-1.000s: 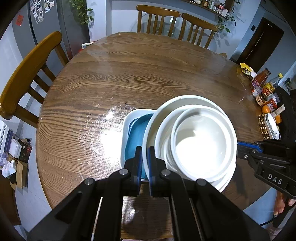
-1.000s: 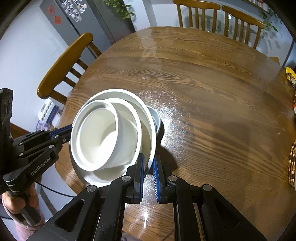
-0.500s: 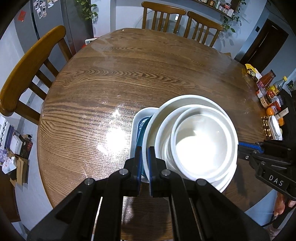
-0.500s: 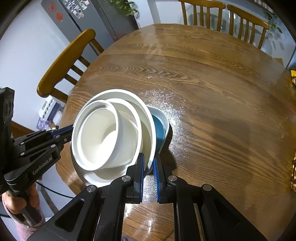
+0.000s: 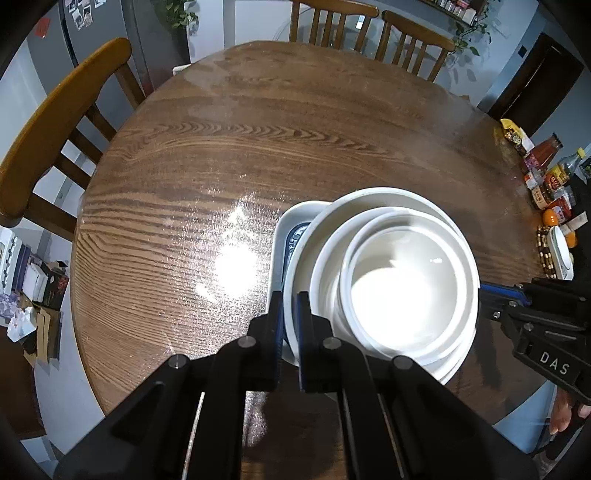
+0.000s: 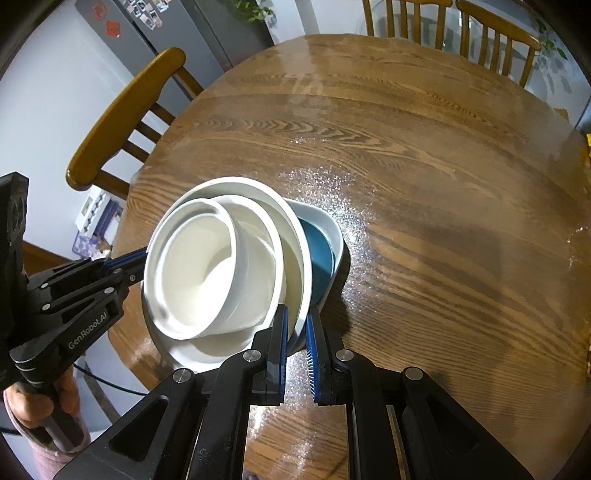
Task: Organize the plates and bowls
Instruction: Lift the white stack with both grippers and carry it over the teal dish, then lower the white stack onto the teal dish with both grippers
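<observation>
A large white plate (image 5: 369, 195) carries two nested white bowls (image 5: 406, 291) and hangs tilted just above the round wooden table (image 5: 221, 147). My left gripper (image 5: 290, 310) is shut on the plate's left rim, which sits between its blue pads. At the opposite rim my right gripper (image 6: 297, 326) is shut on the same plate (image 6: 295, 258). Each gripper shows in the other's view: the right gripper (image 5: 495, 295) and the left gripper (image 6: 125, 266). Under the stack lies a square white dish with a blue inside (image 6: 321, 254), mostly covered; its white edge (image 5: 295, 214) shows.
Wooden chairs stand at the left (image 5: 55, 122) and behind the table (image 5: 369, 26). Sauce bottles and jars (image 5: 550, 177) crowd the table's right edge beside a beaded mat. A grey fridge (image 6: 177, 33) stands back left. A person's hand (image 6: 37, 402) holds the left gripper's handle.
Both grippers have sunk a little with the white stack. In the left wrist view the stack now hides more of the blue dish; in the right wrist view more of the dish shows.
</observation>
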Motion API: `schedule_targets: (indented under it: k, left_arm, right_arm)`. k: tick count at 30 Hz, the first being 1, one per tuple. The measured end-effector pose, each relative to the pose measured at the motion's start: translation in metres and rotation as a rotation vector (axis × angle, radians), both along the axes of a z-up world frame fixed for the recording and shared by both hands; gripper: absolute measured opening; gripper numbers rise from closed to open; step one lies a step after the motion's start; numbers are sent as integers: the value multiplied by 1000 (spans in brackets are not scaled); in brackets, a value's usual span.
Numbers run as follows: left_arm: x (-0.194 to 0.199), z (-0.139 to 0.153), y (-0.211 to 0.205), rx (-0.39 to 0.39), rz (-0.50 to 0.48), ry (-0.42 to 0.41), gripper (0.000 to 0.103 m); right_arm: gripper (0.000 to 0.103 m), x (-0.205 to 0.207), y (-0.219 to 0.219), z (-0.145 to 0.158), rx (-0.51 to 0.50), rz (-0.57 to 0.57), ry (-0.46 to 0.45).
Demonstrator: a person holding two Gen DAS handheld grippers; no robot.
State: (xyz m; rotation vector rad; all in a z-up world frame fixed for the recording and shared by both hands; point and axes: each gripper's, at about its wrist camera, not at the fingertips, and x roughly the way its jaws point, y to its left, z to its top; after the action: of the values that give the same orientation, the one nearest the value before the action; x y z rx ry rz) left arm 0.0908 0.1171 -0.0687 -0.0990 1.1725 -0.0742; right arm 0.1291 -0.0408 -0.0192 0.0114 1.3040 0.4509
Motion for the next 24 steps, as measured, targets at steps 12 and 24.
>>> schedule_targets:
  k: [12, 24]
  left_arm:
    - [20, -15, -4, 51, 1, 27, 2]
    - [37, -14, -11, 99, 8, -27, 2]
  right_arm:
    - [12, 19, 3, -20, -17, -31, 45]
    - [12, 37, -2, -22, -13, -82, 25]
